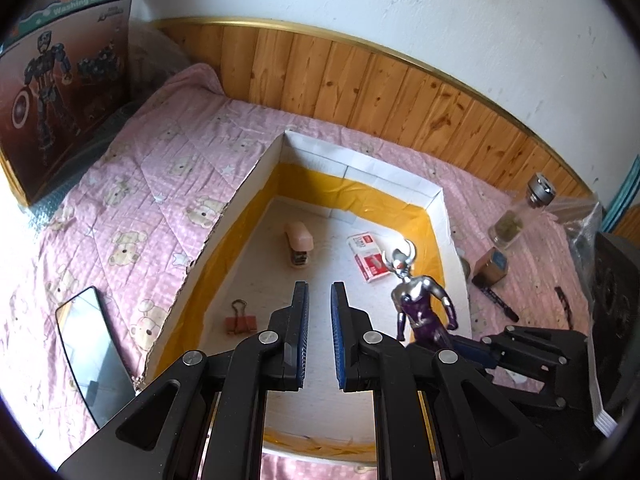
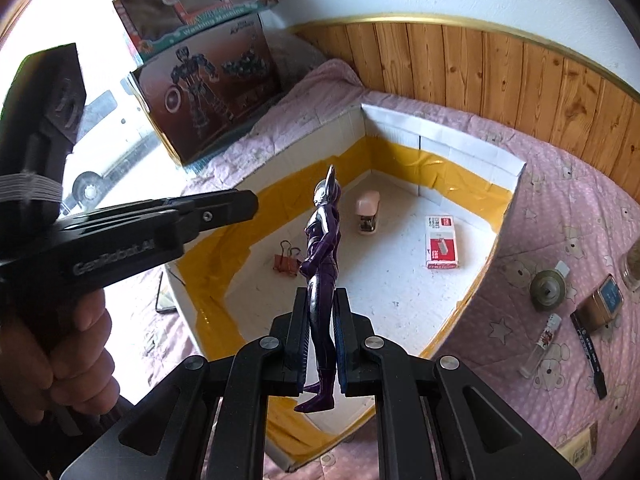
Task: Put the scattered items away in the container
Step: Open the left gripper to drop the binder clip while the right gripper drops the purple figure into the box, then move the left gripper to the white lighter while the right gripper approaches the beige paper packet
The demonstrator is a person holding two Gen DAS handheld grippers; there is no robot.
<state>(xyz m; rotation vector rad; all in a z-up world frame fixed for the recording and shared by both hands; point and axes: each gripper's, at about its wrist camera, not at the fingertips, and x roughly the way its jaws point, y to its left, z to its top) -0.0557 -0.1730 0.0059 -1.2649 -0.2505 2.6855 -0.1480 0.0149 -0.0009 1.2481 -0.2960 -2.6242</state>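
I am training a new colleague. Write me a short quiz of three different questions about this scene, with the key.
1. True or false: the right hand-held gripper is shut on the purple figure.
2. Which lies inside the white box? A) glass bottle B) stapler C) black marker
3. Fill in: the left hand-held gripper holds ____.

Key: 1 true. 2 B: the stapler lies in the box beside a binder clip and a staple packet; the glass bottle and black marker lie outside. 3 nothing.
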